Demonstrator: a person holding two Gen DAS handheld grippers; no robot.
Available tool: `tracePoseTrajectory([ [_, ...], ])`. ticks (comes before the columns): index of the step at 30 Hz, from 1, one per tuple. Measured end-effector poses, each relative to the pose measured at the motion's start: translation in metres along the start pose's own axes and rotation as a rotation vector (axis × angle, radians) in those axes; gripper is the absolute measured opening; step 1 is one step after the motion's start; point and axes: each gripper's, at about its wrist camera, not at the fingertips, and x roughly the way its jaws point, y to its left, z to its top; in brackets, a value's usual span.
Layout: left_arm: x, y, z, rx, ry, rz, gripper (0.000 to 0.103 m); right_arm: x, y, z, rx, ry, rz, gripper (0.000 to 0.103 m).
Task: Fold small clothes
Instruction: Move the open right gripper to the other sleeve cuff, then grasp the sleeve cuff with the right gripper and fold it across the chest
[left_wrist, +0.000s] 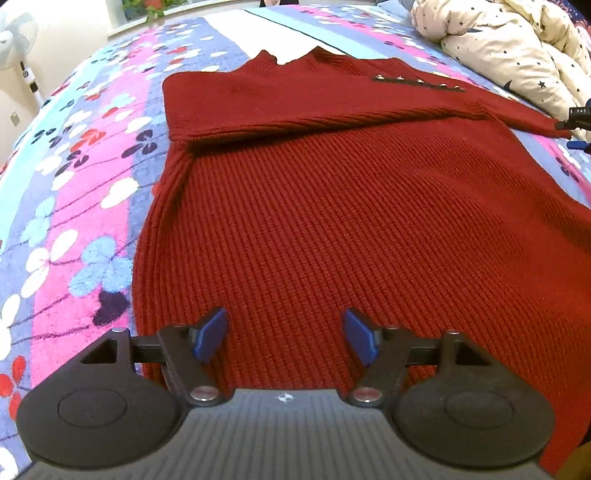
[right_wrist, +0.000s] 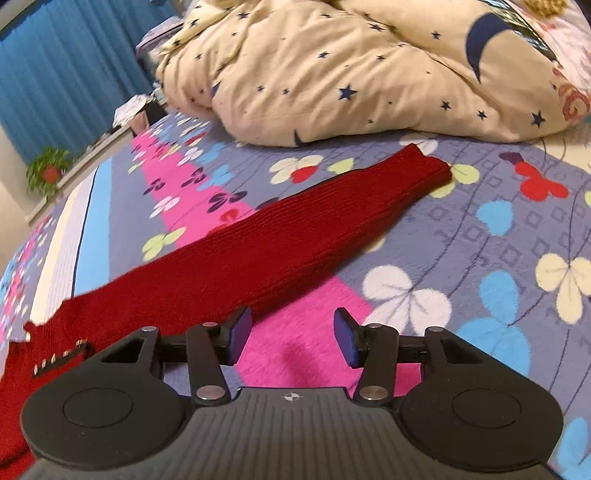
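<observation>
A dark red ribbed sweater (left_wrist: 332, 206) lies flat on the flowered bedspread, neck at the far end, a row of small metal studs (left_wrist: 419, 83) on its shoulder. One sleeve is folded across the chest. My left gripper (left_wrist: 286, 334) hovers open over the sweater's lower body, nothing between its blue pads. In the right wrist view the other sleeve (right_wrist: 303, 236) stretches out to the upper right, its cuff (right_wrist: 428, 166) flat on the bedspread. My right gripper (right_wrist: 291, 336) stands open just beside that sleeve, over pink fabric, holding nothing.
A cream duvet with navy stars (right_wrist: 351, 70) is bunched at the far side of the bed (right_wrist: 498, 236), close behind the cuff. A white fan (left_wrist: 18, 48) stands off the bed's left. Blue curtains (right_wrist: 62, 70) and a potted plant (right_wrist: 48, 171) line the windowsill.
</observation>
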Motion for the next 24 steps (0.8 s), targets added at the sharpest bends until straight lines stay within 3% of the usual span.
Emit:
tracePoseTrajectory([
  [9,0.001,0.003,0.002,-0.015,-0.006,-0.001,0.078,0.02,-0.038,0.015,0.195,-0.062,-0.045,0.067],
  [17,-0.016,0.026,0.013,-0.166,-0.131,0.041,0.078,0.046,-0.059,0.024,0.308,-0.113,-0.04,0.072],
  [24,-0.021,0.027,0.019,-0.169,-0.203,0.097,0.078,0.063,-0.048,0.028,0.333,-0.176,-0.035,0.074],
])
